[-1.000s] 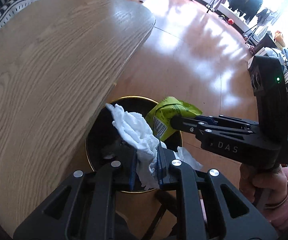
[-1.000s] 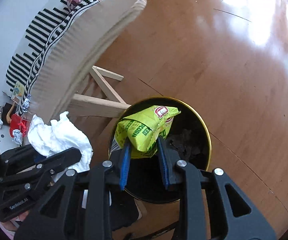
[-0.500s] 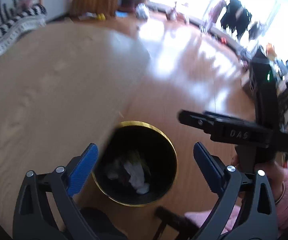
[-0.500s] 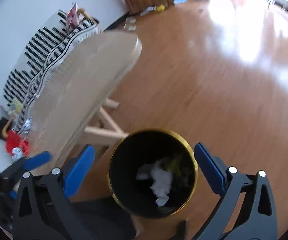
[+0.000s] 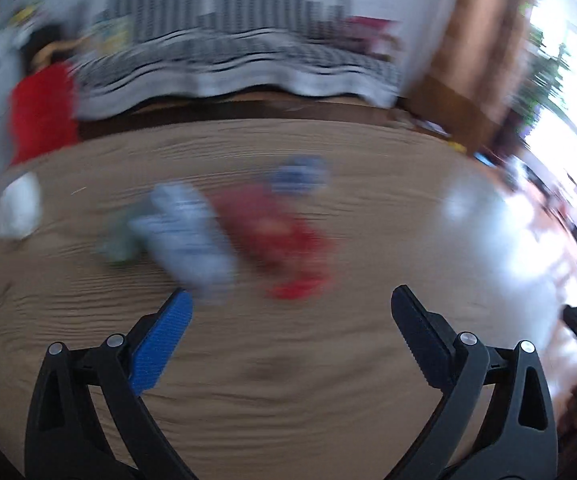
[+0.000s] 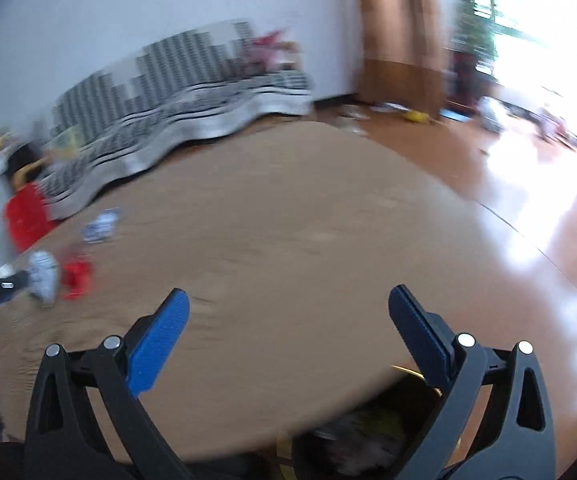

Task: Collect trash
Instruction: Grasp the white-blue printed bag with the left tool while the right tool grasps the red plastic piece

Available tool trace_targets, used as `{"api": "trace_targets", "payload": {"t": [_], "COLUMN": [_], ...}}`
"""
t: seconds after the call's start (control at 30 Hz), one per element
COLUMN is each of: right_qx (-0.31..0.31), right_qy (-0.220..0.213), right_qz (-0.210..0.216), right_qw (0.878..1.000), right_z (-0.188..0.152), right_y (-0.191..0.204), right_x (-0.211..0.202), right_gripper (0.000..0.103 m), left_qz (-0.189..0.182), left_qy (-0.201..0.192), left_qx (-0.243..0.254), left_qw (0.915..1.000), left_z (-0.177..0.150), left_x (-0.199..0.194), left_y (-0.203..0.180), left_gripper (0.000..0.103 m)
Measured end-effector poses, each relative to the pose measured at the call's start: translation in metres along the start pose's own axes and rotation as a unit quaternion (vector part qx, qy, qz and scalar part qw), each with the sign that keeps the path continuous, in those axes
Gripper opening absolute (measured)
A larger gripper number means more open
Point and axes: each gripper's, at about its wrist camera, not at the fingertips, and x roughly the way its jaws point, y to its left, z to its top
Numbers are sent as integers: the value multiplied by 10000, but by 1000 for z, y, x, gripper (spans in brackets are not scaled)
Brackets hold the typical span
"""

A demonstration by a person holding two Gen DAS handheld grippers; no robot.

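Left gripper: fingers open, empty | right gripper: same | change: tissue, green packet dropped in bin | remaining trash: red wrapper, mid-worktop; collect next.

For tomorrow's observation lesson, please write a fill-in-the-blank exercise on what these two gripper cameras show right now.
1. Both the left gripper and the right gripper have their fingers ___.
2. The blurred red wrapper lies on the round ___ table.
3. The gold-rimmed black bin sits partly under the table's ___.

Missing words: open; wooden; edge
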Motion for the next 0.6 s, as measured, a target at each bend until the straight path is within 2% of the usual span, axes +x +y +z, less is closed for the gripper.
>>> {"api": "trace_targets", "payload": {"t": [0.03, 0.1, 0.13, 0.17, 0.2, 0.23, 0.3, 0.4, 0.57, 0.6], "right_qx": [-248, -570, -811, -988, -1177, -1429, -1699, -1902, -2051, -2120], "right_qy": [84, 195, 266, 309, 357, 433, 559, 835, 902, 899], "right_qz": [259, 522, 663, 750, 813, 862, 919, 1008, 994, 896], "right_qw": [9993, 9968, 9941, 9918, 9891, 9850, 9796, 9730, 9695, 9690], "right_z": [8, 17, 18, 19, 18, 16, 11, 9, 9, 10], "right_y": [30, 68, 94, 112, 129, 152, 185, 231, 266, 268], "right_x": [10, 24, 34, 44, 53, 66, 82, 114, 133, 136], "right_gripper": [97, 97, 97, 97, 97, 97, 97, 97, 96, 90], "left_qz": [223, 613, 726, 704, 490, 431, 522, 433, 208, 263], "left_qy": [35, 12, 126, 277, 299, 276, 339, 286, 139, 122], "left_qx": [-145, -456, -642, -844, -1056, -1120, -1026, -384, 499, 569], "left_qw": [9996, 9971, 9952, 9936, 9928, 9924, 9928, 9979, 9984, 9980], "left_z": [-1, -2, -4, -3, -4, -3, -2, 0, 1, 3], "left_x": [4, 13, 15, 17, 20, 22, 25, 26, 33, 37], "left_y": [28, 79, 101, 116, 132, 137, 140, 118, 68, 62], "left_gripper": [97, 97, 97, 97, 97, 97, 97, 97, 97, 97]}}
